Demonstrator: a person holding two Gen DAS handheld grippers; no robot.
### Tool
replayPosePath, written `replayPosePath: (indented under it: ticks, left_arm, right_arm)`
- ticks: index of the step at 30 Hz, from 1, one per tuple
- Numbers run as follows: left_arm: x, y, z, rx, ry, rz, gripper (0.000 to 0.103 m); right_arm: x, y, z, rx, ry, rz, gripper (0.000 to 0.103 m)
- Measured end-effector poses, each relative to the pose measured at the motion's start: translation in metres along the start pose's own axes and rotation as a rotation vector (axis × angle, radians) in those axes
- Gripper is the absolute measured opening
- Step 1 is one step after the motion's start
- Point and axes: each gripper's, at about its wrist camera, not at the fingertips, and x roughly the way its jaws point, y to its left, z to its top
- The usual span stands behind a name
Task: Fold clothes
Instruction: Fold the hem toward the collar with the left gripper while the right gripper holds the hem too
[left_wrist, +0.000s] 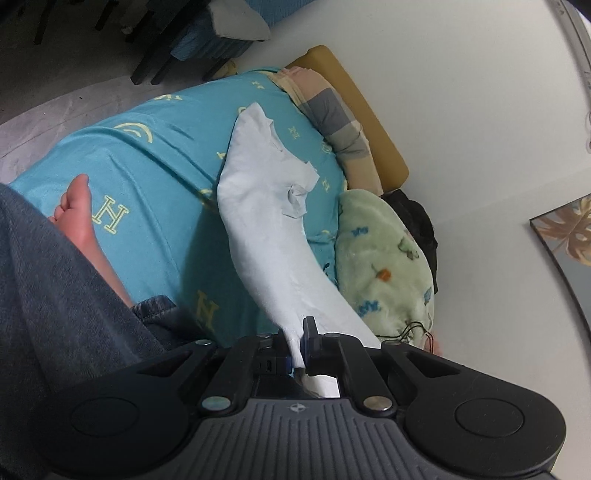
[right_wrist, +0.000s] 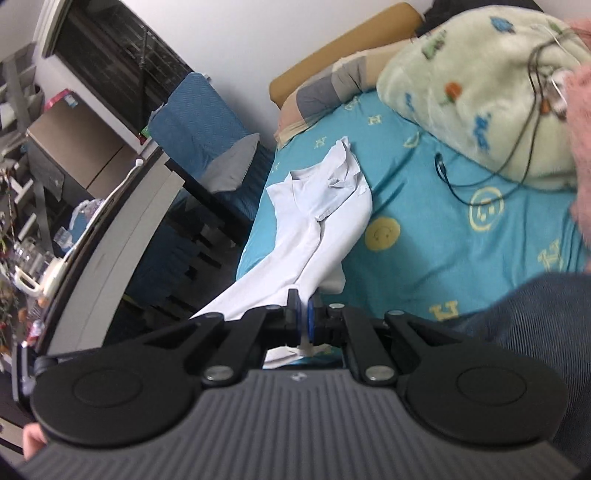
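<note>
Both grippers have hold of one white collared shirt (left_wrist: 266, 206), spread lengthwise on the teal bed sheet (left_wrist: 155, 155). The left gripper (left_wrist: 297, 345) has its fingers closed tight on a pinch of the near hem; white cloth bunches out behind the pads. The right gripper (right_wrist: 302, 314) is likewise clamped on the near edge of the shirt (right_wrist: 314, 221), fingers nearly together with fabric between them.

The near end of the shirt is lifted off the bed toward the grippers. The collar end lies far away on the sheet, crumpled, close to the striped pillow (left_wrist: 332, 110). The body looks already narrowed lengthwise, a long strip with a centre crease in the right wrist view. A green fleece blanket (left_wrist: 384, 258) sits just beside the shirt, with a thin black cord (right_wrist: 480, 177) on the sheet near it. The person's bare foot (left_wrist: 77, 210) rests on the bed.

Judged step: mid-fold, hem held in both grippers, likely either tensioning the strip flat or bringing the hem over toward the collar. Either way the next move calls for both grips staying shut and the two moving together, level, so the edge stays square, with the blanket and cord kept clear.
</note>
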Motion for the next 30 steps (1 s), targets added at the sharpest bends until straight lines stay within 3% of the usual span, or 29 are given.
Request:
replayPosePath:
  ticks: [5,15,20,24,30]
  left_arm:
    - [0.03,-0.018,0.037,0.041,-0.038,0.056,0.006]
    - [0.138,-0.058,0.122,0.263,-0.169,0.182,0.006]
    - [0.203,-0.047,0.134,0.404,-0.277,0.292,0.006]
    - [0.253,-0.021,0.149,0.429,-0.322,0.32,0.006]
    - [0.334,0.004,0.181,0.512,-0.297,0.401,0.006]
  right_arm:
    - [0.024,0.011,0.03,-0.001,-0.044,-0.02,0.007]
    - [0.149,0.014,0.102,-0.119,-0.098,-0.095,0.008]
    - [0.218,0.006,0.117,-0.231,-0.098,-0.114,0.008]
    - [0.275,-0.002,0.122,-0.338,-0.116,-0.136,0.008]
    - [0.359,-0.024,0.123,-0.437,-0.111,-0.2,0.008]
